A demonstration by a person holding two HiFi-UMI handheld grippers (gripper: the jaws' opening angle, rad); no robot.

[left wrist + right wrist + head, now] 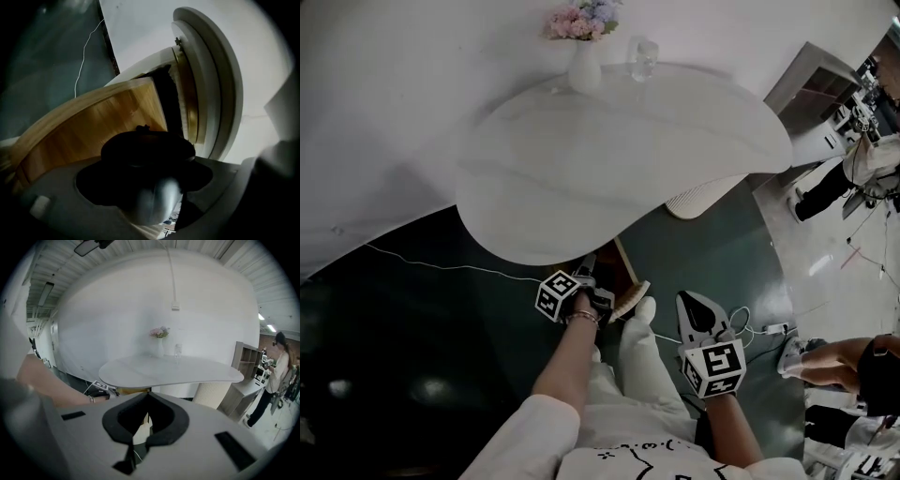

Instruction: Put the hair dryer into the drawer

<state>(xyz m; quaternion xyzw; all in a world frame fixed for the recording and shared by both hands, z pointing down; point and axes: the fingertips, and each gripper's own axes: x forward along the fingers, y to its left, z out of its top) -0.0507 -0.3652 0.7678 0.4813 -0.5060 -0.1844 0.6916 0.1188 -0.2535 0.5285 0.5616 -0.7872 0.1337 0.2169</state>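
I have the hair dryer point(147, 157) clamped in my left gripper point(586, 277), close to the wooden drawer point(93, 131) under the table point(619, 150) edge. My right gripper point(694, 305) is closed and empty, off to the side.

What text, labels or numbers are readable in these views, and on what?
None can be read.
Black-and-white marker cubes: square patterns only, no characters.
Black print on the person's white shirt: too small and cut off by the frame edge to read.
Round white table, white vase of flowers: no print visible.
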